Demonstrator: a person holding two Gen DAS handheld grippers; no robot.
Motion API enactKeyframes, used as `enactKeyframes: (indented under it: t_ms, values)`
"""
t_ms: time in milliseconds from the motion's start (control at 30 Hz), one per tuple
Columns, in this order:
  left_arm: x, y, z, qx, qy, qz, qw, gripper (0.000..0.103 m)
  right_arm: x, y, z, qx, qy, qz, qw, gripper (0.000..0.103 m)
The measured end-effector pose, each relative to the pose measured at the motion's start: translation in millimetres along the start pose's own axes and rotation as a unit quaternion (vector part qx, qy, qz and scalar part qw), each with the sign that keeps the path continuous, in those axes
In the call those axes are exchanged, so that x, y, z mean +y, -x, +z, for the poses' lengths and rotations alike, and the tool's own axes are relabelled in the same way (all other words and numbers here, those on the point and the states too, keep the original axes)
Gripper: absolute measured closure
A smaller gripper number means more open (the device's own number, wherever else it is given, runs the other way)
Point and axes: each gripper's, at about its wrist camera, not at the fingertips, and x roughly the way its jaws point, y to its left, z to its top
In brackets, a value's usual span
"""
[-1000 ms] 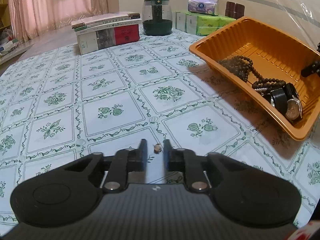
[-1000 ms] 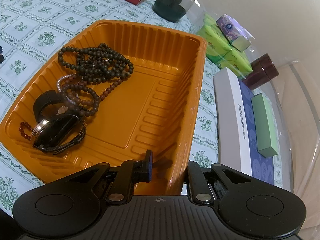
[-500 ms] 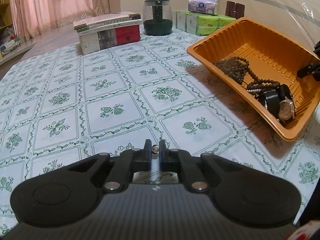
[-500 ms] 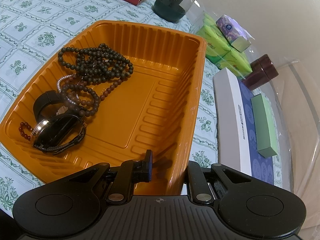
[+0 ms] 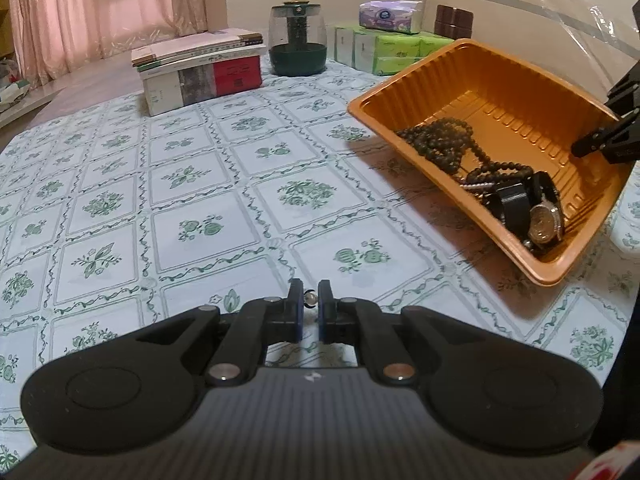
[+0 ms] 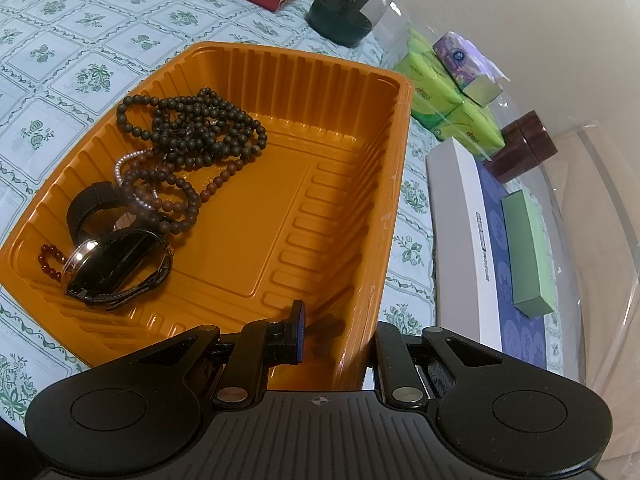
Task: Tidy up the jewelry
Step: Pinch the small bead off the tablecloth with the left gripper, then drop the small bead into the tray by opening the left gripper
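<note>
Beads, watches and other jewelry sit in the low left corner of an orange tray, seen from the right wrist cam: dark bead strands, a brown bead strand w/ a small pearly one, a black-strap watch, a black band and a few red beads. Right claw is clenched on the tray's near-right wall, one finger inside, the other outside; tray looks tipped up on that side in the left cam. Left claw is nearly closed, pinching a tiny pearly bead at its tips, above the surface w/ its green-print cloth, well apart from the tray. Books, a dark glass jar and tissue packs sit at the far edge.
</note>
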Motion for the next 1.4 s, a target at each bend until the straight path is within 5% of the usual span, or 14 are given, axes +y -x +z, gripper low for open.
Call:
enactKeyframes:
  t_ms: [533,800,867,967,1200,1400]
  values:
    - [-83,-1,70,-0.058,-0.060,-0.102,0.9913,0.098,-3,-2,-1,-0.001,-0.005,0.009,1.000,0.088]
    - [-107,-24,87,-0.058,-0.087,-0.103,0.9892,0.096,-5,-4,-3,-0.005,-0.012,0.015,1.000,0.088]
    - [-107,-27,88,-0.054,-0.087,-0.103,0.9894,0.083,-6,-5,-4,-0.004,-0.013,0.016,1.000,0.088]
    - [-100,-24,84,-0.058,-0.084,-0.097,0.9900,0.080,-7,-6,-5,-0.005,-0.019,0.020,1.000,0.088]
    - [-67,-3,62,-0.060,-0.044,-0.065,0.9951,0.071,-12,-11,-8,-0.010,-0.033,0.034,0.999,0.087]
    - [-39,20,39,-0.050,0.001,-0.031,0.9982,0.069,-35,-32,-22,-0.014,-0.088,0.096,0.991,0.087]
